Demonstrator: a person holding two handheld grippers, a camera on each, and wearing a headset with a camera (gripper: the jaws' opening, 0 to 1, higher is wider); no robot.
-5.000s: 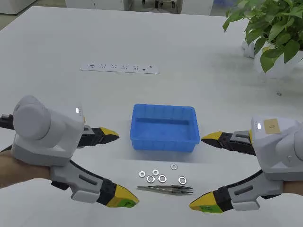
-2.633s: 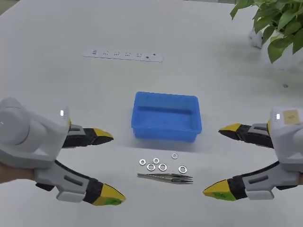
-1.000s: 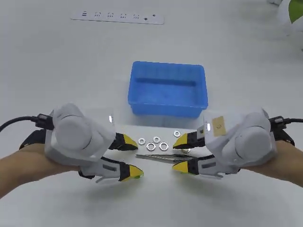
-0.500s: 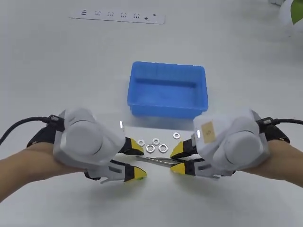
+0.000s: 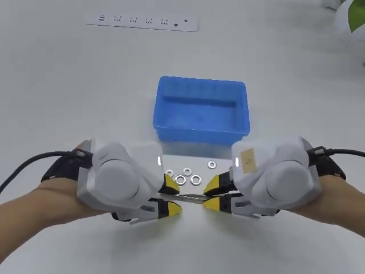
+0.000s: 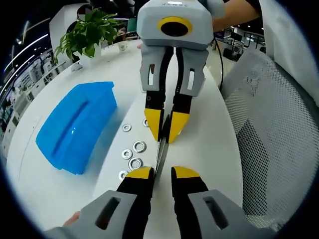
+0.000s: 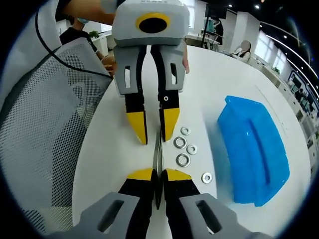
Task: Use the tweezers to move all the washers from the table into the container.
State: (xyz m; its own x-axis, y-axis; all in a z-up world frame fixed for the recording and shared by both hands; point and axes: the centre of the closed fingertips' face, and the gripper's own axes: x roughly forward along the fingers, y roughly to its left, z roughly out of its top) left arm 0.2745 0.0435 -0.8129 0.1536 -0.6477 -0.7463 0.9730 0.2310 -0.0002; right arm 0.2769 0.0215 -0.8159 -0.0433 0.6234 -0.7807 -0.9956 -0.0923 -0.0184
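Blue container point(image 5: 201, 108), silver washers point(image 5: 195, 180), grey tweezers point(image 7: 158, 149), white table point(image 5: 85, 85), yellow-tipped black left claw point(image 5: 173, 196) and right claw point(image 5: 209, 194)

You worked at a broad white table point(image 5: 68, 85), with a white power strip point(image 5: 141, 21) lying far across it. A leafy potted plant point(image 6: 92, 27) stood toward one end. A grey mesh chair point(image 7: 45, 109) sat beside you, and small ceiling lights point(image 7: 256, 7) shone overhead.

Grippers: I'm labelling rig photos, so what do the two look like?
The left gripper and right gripper have rounded light-grey housings, black jaws with yellow tips and a black cable each; the right carries a tan sticker.
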